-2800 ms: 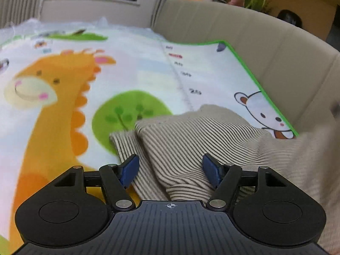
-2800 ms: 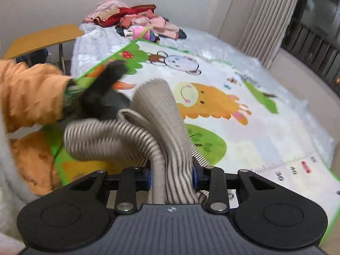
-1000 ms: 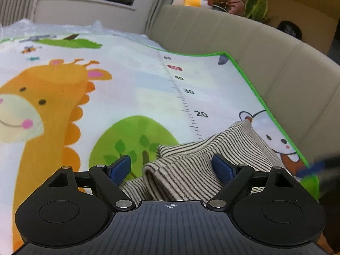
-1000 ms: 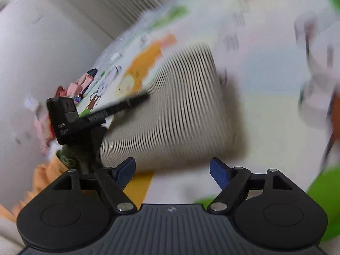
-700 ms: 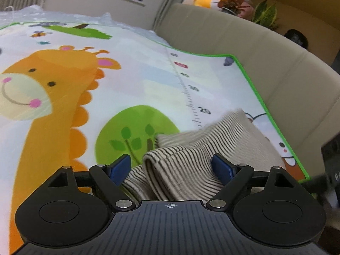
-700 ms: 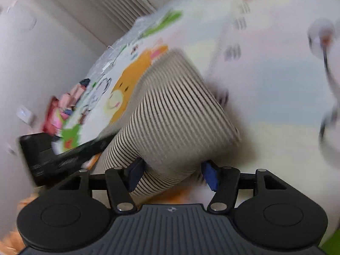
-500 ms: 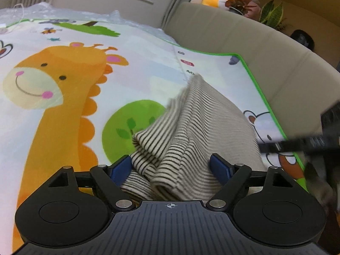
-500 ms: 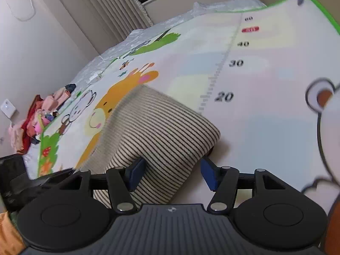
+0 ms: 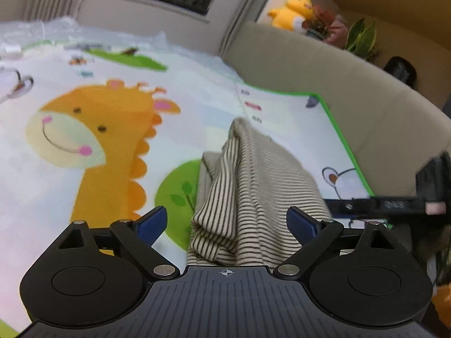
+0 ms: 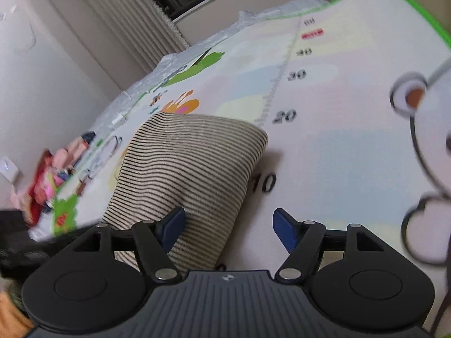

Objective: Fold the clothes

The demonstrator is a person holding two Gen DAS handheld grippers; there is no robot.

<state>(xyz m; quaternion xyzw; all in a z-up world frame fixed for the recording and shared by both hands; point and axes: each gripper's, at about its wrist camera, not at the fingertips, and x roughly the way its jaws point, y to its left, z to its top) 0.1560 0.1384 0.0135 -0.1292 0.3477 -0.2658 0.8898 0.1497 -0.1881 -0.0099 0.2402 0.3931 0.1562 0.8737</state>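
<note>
A beige garment with thin dark stripes point(image 9: 253, 191) lies folded in a bundle on a cartoon play mat point(image 9: 93, 129). My left gripper point(image 9: 227, 224) is open, its blue pads on either side of the bundle's near end, not pressing it. In the right wrist view the same garment point(image 10: 191, 163) rises as a rounded hump. My right gripper point(image 10: 228, 226) is open; its left pad rests against the cloth and its right pad stands over bare mat. The right gripper's black body point(image 9: 406, 202) shows at the right edge of the left wrist view.
A beige sofa back point(image 9: 352, 90) curves along the mat's green edge, with a yellow plush toy point(image 9: 293, 11) and a plant on top. A pile of pink and red clothes point(image 10: 50, 174) lies at the mat's far end. Curtains point(image 10: 126, 28) hang behind.
My right gripper let go of the striped garment and opened, then shifted to its right side. The bundle rose from a flat lie into a taller hump between my left gripper's open pads.
</note>
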